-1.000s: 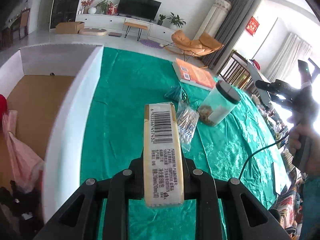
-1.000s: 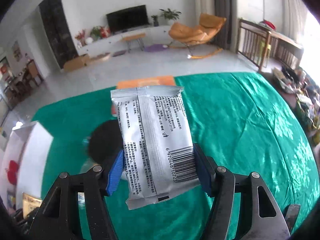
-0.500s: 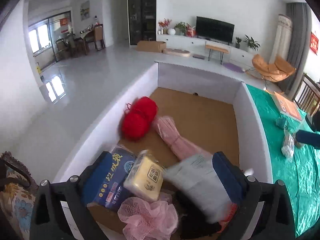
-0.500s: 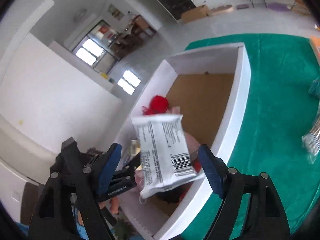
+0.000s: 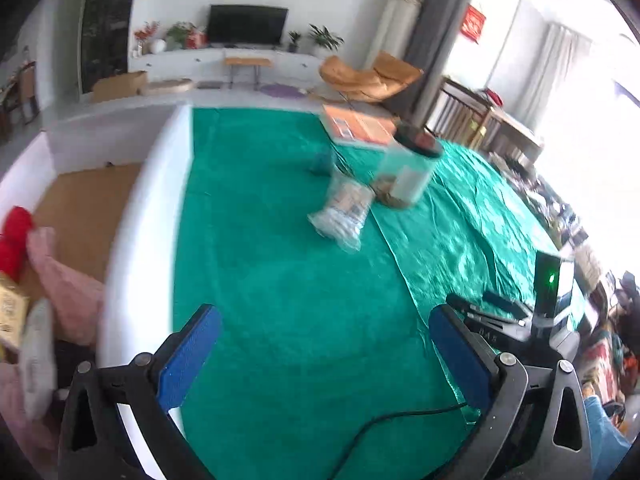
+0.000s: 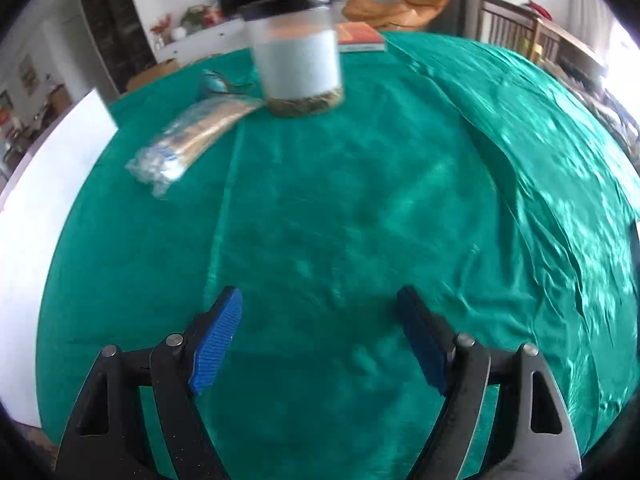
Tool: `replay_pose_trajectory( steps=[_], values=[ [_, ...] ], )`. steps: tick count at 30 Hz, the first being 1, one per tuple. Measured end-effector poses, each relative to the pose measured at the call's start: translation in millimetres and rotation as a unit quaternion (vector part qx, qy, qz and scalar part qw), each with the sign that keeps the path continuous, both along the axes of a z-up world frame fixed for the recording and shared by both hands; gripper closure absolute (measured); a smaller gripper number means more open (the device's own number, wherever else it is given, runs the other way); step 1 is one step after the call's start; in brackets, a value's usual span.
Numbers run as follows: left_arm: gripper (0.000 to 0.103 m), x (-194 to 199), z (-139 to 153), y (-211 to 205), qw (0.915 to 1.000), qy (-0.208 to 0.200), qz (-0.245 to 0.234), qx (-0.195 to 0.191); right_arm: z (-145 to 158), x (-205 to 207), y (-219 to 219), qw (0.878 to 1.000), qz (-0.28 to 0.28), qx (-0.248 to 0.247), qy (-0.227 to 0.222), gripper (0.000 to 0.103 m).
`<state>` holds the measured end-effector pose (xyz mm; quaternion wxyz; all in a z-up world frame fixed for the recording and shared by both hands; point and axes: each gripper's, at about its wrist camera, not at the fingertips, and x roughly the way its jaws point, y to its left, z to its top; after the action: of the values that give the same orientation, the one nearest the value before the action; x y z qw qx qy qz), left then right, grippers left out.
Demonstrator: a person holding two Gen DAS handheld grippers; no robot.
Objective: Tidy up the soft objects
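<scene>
My left gripper (image 5: pixel 324 324) is open and empty above the green tablecloth (image 5: pixel 280 280), just right of the white box (image 5: pixel 136 216). In the box lie a red yarn ball (image 5: pixel 14 236), a pink bag (image 5: pixel 64 292), a yellow packet (image 5: pixel 8 316) and a pale packet (image 5: pixel 36 356). My right gripper (image 6: pixel 320 320) is open and empty over the tablecloth (image 6: pixel 360 200). A clear bag of cotton swabs (image 6: pixel 188 140) lies ahead to its left; it also shows in the left wrist view (image 5: pixel 342 212).
A jar with a black lid (image 6: pixel 298 52) stands beyond the swabs, also seen in the left wrist view (image 5: pixel 408 168). An orange book (image 6: pixel 360 36) and a small teal object (image 6: pixel 214 82) lie at the far edge. The box wall (image 6: pixel 48 200) borders the left.
Both grippers held packets, swung over the box and let them go. Both have come back over the tablecloth, open and empty.
</scene>
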<state>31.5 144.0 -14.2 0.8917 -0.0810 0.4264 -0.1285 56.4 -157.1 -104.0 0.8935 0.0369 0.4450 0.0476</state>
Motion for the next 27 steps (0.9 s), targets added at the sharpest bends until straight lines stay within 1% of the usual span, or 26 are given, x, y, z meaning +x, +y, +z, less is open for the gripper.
replay_pose_trajectory(
  steps=[1, 2, 4, 5, 6, 7, 8, 9, 10, 11, 27],
  values=[
    [0.000, 13.1, -18.4, -14.7, 0.9998, 0.015, -0.001, 0.016, 1.4, 0.8, -6.0, 1.000, -0.014, -0.023, -0.012, 0.021],
    [0.000, 23.8, -30.6, -24.5, 0.9993, 0.022, 0.000, 0.030, 1.8, 7.3, -10.0, 0.999, -0.025, -0.042, -0.008, 0.020],
    [0.000, 48.1, -54.9, -39.9, 0.9979, 0.026, 0.008, 0.059, 1.1, 25.7, -15.7, 0.998, -0.027, -0.049, 0.001, 0.021],
    [0.000, 58.3, -67.7, -44.3, 0.9968, 0.025, 0.015, 0.074, -1.8, 36.9, -17.5, 0.997, -0.033, -0.065, 0.007, 0.020],
    [0.000, 66.8, -74.3, -49.3, 0.9959, 0.025, 0.017, 0.085, -3.2, 45.0, -21.1, 0.997, -0.039, -0.071, 0.000, 0.014],
    [0.000, 74.9, -81.2, -52.3, 0.9948, 0.025, 0.018, 0.097, -5.8, 53.0, -25.0, 0.996, -0.046, -0.070, -0.004, 0.011],
    [0.000, 82.0, -88.2, -54.3, 0.9930, 0.026, 0.018, 0.113, -9.8, 58.9, -31.3, 0.997, -0.049, -0.052, 0.001, 0.010],
    [0.000, 87.6, -95.8, -56.0, 0.9911, 0.031, 0.015, 0.128, -10.3, 63.5, -32.8, 0.998, -0.052, -0.045, 0.000, 0.009],
    [0.000, 88.1, -95.6, -55.4, 0.9920, 0.024, 0.015, 0.123, -11.9, 68.0, -30.5, 0.997, -0.050, -0.052, 0.001, 0.009],
    [0.000, 87.9, -96.2, -53.9, 0.9920, 0.026, 0.017, 0.122, -12.6, 68.4, -30.9, 0.997, -0.050, -0.056, 0.001, 0.009],
    [0.000, 87.4, -96.5, -51.5, 0.9919, 0.026, 0.018, 0.123, -12.9, 66.3, -31.9, 0.997, -0.049, -0.052, 0.001, 0.008]
  ],
)
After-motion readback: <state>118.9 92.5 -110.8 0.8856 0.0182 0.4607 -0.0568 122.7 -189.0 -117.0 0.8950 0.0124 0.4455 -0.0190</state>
